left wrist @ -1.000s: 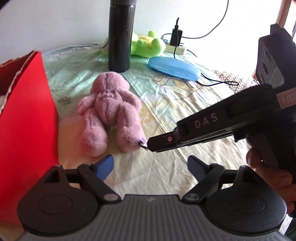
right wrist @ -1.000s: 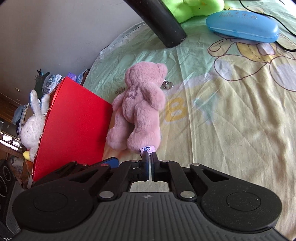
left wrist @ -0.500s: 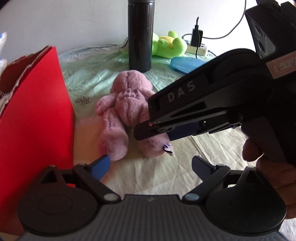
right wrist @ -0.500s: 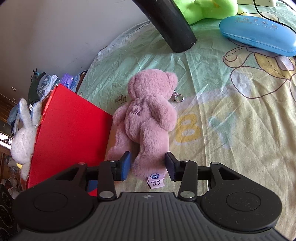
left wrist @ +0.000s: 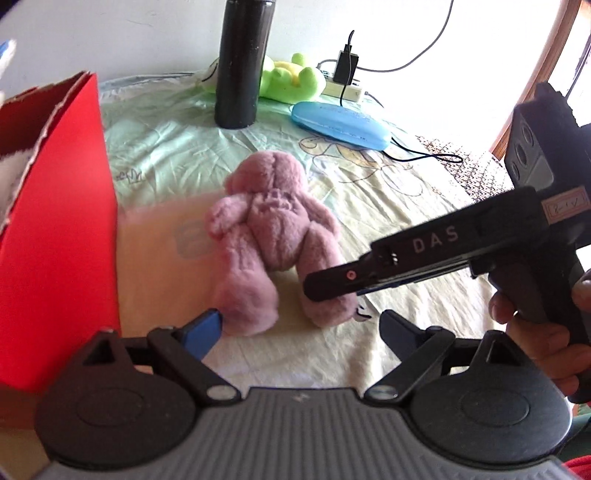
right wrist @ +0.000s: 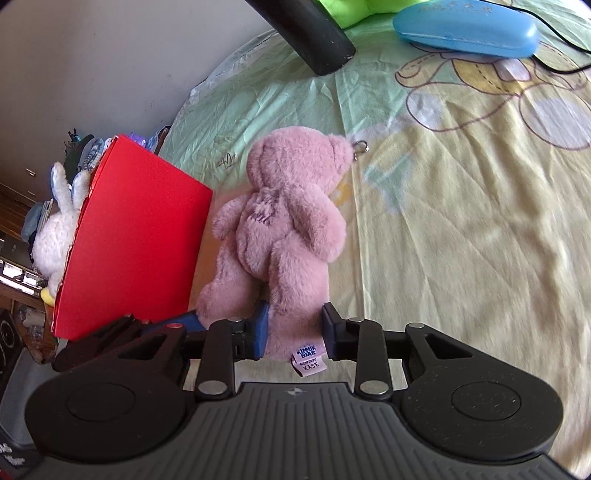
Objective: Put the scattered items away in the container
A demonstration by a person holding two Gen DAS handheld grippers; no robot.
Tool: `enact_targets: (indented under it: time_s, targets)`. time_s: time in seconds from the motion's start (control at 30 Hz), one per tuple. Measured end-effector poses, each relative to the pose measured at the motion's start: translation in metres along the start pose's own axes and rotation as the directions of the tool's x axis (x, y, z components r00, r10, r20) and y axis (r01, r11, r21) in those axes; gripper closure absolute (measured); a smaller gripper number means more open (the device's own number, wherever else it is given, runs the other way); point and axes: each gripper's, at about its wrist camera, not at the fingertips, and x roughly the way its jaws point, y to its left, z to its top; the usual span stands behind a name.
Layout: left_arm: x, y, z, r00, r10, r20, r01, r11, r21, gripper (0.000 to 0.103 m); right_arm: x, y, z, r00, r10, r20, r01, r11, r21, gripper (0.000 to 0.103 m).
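Pink teddy bear [right wrist: 284, 229] between right tool [right wrist: 295, 328]

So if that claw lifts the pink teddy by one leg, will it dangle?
Probably: the pink teddy looks plush and limp, so its body should dangle. It looks light. The right claw, closing round one leg, should squash the fur.

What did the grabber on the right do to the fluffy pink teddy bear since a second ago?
The right gripper let go of the bear's little white label, opened, slid forward around one leg of the fluffy pink teddy bear, and its jaws are closing on it. The left gripper stayed wide open with nothing in it. The bear, red cardboard box and blue case kept their places.
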Motion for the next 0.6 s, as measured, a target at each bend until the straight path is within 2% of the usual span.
enact_targets:
  time_s: [0.33,0.4,0.5,0.6]
  targets:
    - [-0.01,0.0,-0.006,0.996,-0.09,0.002,0.09,0.996,-0.014,0.012,-0.028,-0.003,-0.043,0.999,-0.041,-0.024,0.041,0.999,0.006,0.07]
    - [-0.008,0.0,-0.006,0.995,-0.098,0.002,0.098,0.995,-0.015,0.012,-0.033,-0.007,-0.044,0.999,-0.037,0.003,0.037,0.999,0.038,0.064]
    - [0.002,0.001,-0.002,0.994,-0.11,-0.021,0.109,0.993,-0.035,0.015,-0.043,-0.014,-0.039,0.996,-0.013,0.087,0.002,0.992,0.129,0.064]
    - [0.015,0.002,0.001,0.993,-0.111,-0.046,0.108,0.992,-0.07,0.02,-0.04,-0.018,-0.03,0.988,-0.033,0.15,0.004,0.982,0.191,0.048]
